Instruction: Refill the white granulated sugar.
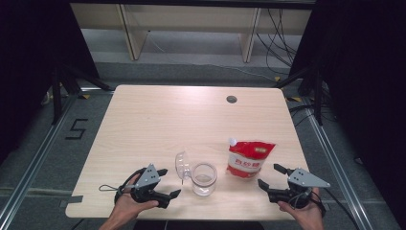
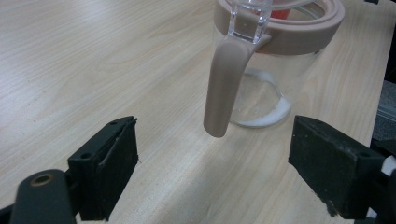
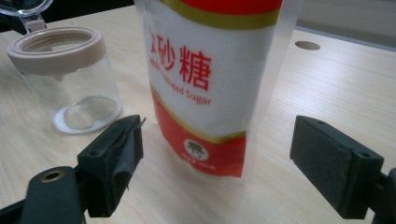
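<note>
A glass jar [image 1: 204,179] with a beige rim stands near the front edge of the wooden desk [image 1: 158,120], its clear hinged lid [image 1: 182,165] flipped open toward the left gripper [image 1: 165,183]; that gripper's jaws gape wide, empty, just short of the beige latch [image 2: 224,86]; a thin white residue, possibly sugar, rings the jar's bottom; just right of the jar a red-and-white pouch of granulated sugar [image 1: 249,158] stands upright; the right gripper [image 1: 272,176] faces it, jaws spread, touching nothing.
</note>
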The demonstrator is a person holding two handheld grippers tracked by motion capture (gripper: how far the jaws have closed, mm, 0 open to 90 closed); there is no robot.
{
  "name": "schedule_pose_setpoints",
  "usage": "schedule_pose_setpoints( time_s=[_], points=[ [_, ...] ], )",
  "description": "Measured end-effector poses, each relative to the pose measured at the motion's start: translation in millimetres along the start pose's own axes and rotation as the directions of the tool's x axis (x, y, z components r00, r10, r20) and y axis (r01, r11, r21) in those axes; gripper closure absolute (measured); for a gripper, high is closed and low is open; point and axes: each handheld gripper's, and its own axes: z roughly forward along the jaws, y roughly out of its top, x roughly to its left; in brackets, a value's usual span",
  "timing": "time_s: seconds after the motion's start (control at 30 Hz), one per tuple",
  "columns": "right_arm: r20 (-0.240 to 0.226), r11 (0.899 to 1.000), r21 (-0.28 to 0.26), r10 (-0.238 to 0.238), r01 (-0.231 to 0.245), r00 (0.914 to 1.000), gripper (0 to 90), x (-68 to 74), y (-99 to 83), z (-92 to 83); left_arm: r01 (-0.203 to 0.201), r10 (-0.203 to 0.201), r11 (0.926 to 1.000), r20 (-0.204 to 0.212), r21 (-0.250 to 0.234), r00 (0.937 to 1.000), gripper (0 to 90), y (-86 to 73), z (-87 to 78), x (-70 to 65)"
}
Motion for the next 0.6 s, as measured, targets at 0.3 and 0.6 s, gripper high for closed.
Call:
schedule_pose_setpoints(
  time_s=[0.3, 0.6],
  points=[
    [-0.073, 0.997, -0.033, -0.077, 0.075, 0.9944, 17.4, -9.0, 5.5, 16.6, 0.023, -0.023, 0.9996, -0.002, -0.013, 0.9997, 15.2, -3.0, 2.2, -2.4],
    [-0.092, 0.995, -0.037, -0.1, 0.097, 0.9907, 18.0, -15.0, 11.8, 31.0, 0.012, -0.012, 0.9999, 0.002, 0.002, 0.9999, 15.1, -2.8, -0.3, -2.4]
  ],
)
